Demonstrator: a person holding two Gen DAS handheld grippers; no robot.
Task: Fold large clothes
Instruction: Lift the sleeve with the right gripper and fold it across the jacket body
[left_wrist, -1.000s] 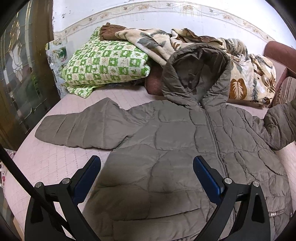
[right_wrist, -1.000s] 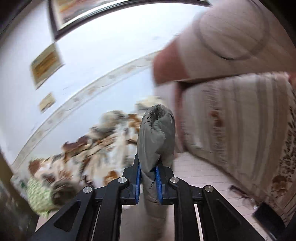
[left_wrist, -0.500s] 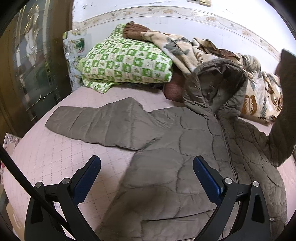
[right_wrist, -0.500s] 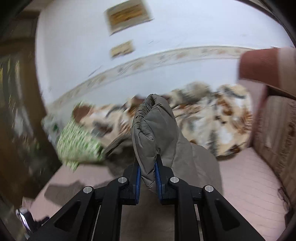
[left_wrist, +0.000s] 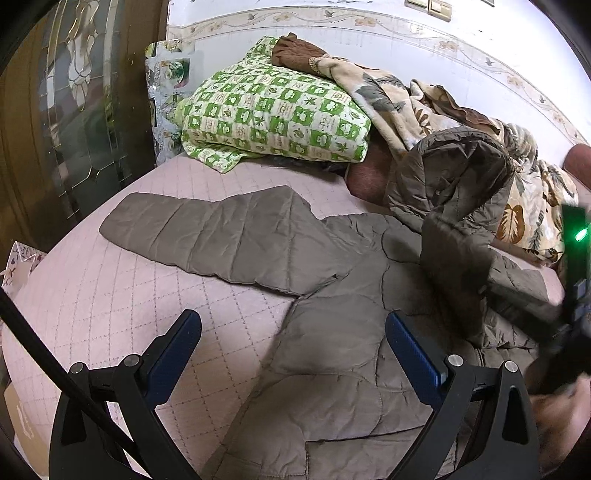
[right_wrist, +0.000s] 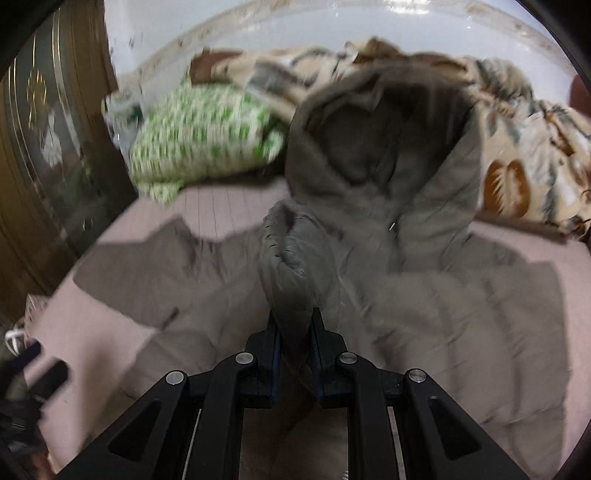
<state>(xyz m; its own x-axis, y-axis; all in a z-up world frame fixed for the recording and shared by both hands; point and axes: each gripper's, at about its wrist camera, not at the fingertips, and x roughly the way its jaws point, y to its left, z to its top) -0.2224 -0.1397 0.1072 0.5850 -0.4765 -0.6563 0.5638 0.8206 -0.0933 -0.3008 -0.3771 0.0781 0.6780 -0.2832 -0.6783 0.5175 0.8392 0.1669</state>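
The right gripper (right_wrist: 294, 332), at the bottom centre of its own view, is clenched on the cuff end of the jacket's sleeve (right_wrist: 286, 258), which bunches up above the pads. The left gripper (left_wrist: 293, 343) stands released at the bottom of its view, its blue pads (left_wrist: 177, 349) wide apart with nothing between them, hovering over the pink quilted bedspread (left_wrist: 110, 295) and the jacket's lower body. The grey-brown padded jacket (left_wrist: 332, 350) lies spread on the bed, filling the centre and lower right of the left view; its other sleeve (left_wrist: 221, 236) stretches flat toward the left. Behind it, the hood (left_wrist: 454, 173) stands open at the upper right. Farther back, a green checked pillow (left_wrist: 273, 114) sits at upper centre, with a leaf-patterned blanket (left_wrist: 524, 206) heaped along the wall to the right.
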